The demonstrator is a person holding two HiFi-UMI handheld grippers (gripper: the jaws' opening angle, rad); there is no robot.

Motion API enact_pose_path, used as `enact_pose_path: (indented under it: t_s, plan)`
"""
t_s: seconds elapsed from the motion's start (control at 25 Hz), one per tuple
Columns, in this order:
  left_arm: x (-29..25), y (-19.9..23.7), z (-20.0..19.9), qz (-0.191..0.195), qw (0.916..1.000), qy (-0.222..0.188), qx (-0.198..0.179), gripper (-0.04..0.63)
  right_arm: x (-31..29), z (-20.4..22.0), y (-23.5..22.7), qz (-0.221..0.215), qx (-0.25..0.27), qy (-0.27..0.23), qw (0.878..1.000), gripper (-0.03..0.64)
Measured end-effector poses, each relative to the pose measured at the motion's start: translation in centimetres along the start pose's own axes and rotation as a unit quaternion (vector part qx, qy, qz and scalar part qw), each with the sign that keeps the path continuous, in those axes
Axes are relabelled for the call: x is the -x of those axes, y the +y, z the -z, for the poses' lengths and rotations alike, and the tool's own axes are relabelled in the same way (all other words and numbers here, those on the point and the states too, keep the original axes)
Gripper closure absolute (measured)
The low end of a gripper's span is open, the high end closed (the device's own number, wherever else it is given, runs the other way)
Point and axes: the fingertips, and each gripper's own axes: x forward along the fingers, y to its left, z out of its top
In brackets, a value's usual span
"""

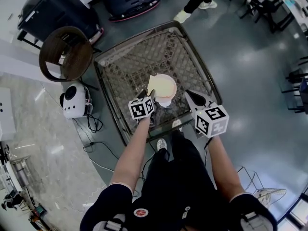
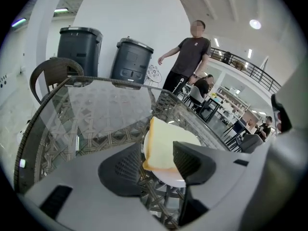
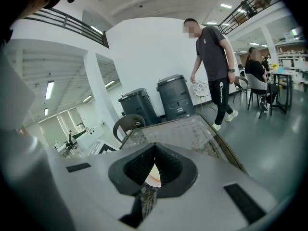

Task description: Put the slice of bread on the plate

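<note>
Head view: your left forearm reaches forward, its hand-held gripper (image 1: 150,100) tilted down, jaws released around the slice of bread (image 1: 161,84) lying on the plate (image 1: 165,101) on the desk (image 1: 130,66); your right hand-held gripper (image 1: 196,100) hovers nearby, clenched and empty.

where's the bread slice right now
In the head view, the bread slice lies on the white plate near the front edge of the glass table, just beyond the left gripper and its open jaws.
</note>
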Motion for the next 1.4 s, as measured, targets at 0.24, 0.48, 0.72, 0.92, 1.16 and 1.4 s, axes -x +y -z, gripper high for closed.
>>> enact_pose_path:
  t_s: [0.24, 0.48, 0.72, 0.92, 1.16, 1.4]
  plan:
    - [2.7, -1.7, -2.6, 0.035, 0.998, -0.038, -0.036, 0.391, -0.4, -1.1, 0.7, -0.005, 0.008, -0.01, 1.0, 0.611]
    - [7.9, -5.3, -5.6, 0.088, 0.9873, -0.093, -0.095, 0.531, -0.4, -2.7, 2.5, -0.017, 0.017, -0.027, 0.999, 0.611]
    - [13.1, -9.0, -7.9, 0.146, 0.9702, -0.141, -0.133, 0.588, 0.1, -3.6, 5.1, -0.032, 0.033, -0.045, 0.998, 0.611]
    - [18.0, -12.2, -10.1, 0.193, 0.9489, -0.188, -0.164, 0.589, 1.2, -5.0, 7.2, -0.046, 0.045, -0.071, 0.995, 0.611]
    - [23.0, -15.2, -11.9, 0.223, 0.9267, -0.241, -0.183, 0.589, 3.3, -7.4, 9.7, -0.063, 0.068, -0.115, 0.989, 0.611]
    - [25.6, -16.8, -12.5, 0.248, 0.9144, -0.259, -0.189, 0.588, 5.1, -9.2, 11.5, -0.075, 0.092, -0.142, 0.983, 0.611]
